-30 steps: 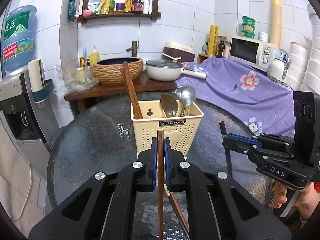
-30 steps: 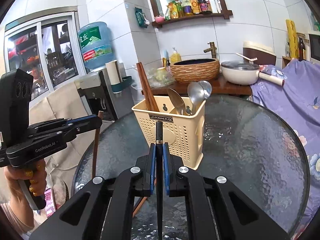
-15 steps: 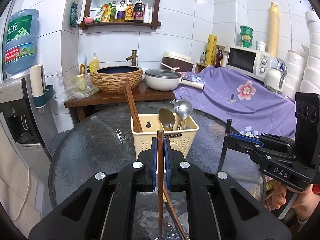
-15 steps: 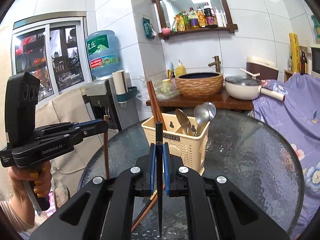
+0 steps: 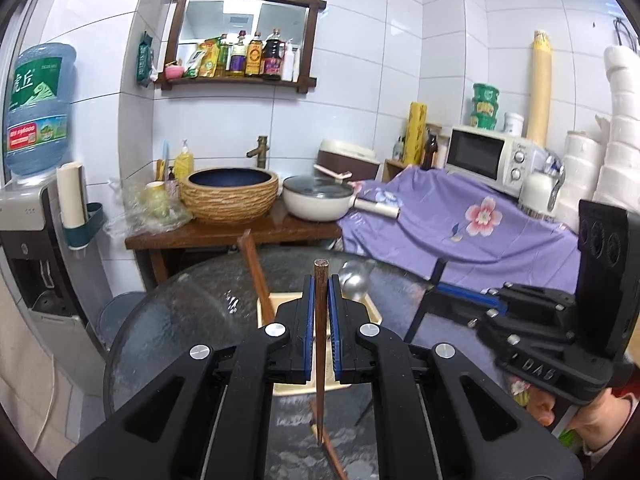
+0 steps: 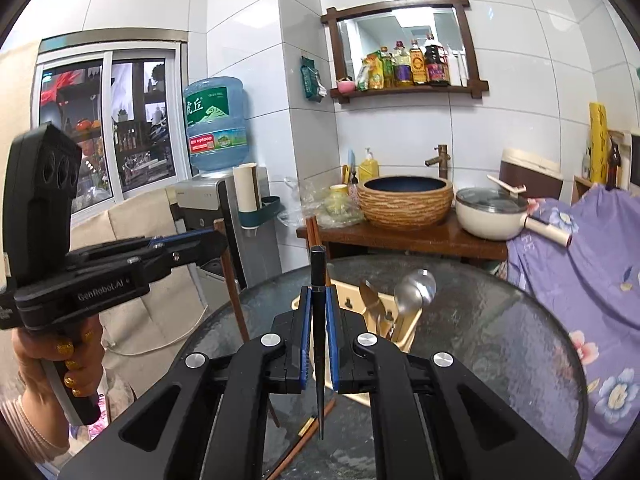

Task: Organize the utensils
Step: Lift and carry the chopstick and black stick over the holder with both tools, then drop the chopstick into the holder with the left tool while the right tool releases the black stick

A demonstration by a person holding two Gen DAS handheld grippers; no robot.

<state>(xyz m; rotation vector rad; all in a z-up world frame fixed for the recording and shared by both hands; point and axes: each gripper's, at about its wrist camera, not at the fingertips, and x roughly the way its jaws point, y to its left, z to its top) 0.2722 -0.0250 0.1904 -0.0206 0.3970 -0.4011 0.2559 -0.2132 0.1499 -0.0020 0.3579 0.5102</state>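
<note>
My left gripper (image 5: 320, 280) is shut on a brown wooden chopstick (image 5: 320, 344), held upright above the table. My right gripper (image 6: 318, 292) is shut on a black chopstick (image 6: 318, 320), also upright. The cream utensil basket (image 5: 376, 312) stands on the round glass table (image 5: 192, 312), mostly hidden behind my left fingers; it also shows in the right wrist view (image 6: 408, 332). It holds brown chopsticks (image 5: 252, 264), a steel spoon (image 6: 416, 288) and a bronze spoon (image 6: 370, 298). Another brown chopstick (image 6: 308, 436) lies on the glass below the grippers.
A wooden side table (image 5: 224, 232) behind the glass table carries a woven basin (image 5: 230, 192) and a cream pot (image 5: 320, 200). A purple flowered cloth (image 5: 460, 220) covers furniture at the right. A water dispenser (image 5: 24, 220) stands at the left.
Both grippers have risen and pulled back from the basket, each keeping its chopstick. The basket now sits lower and smaller, partly hidden behind the fingers.
</note>
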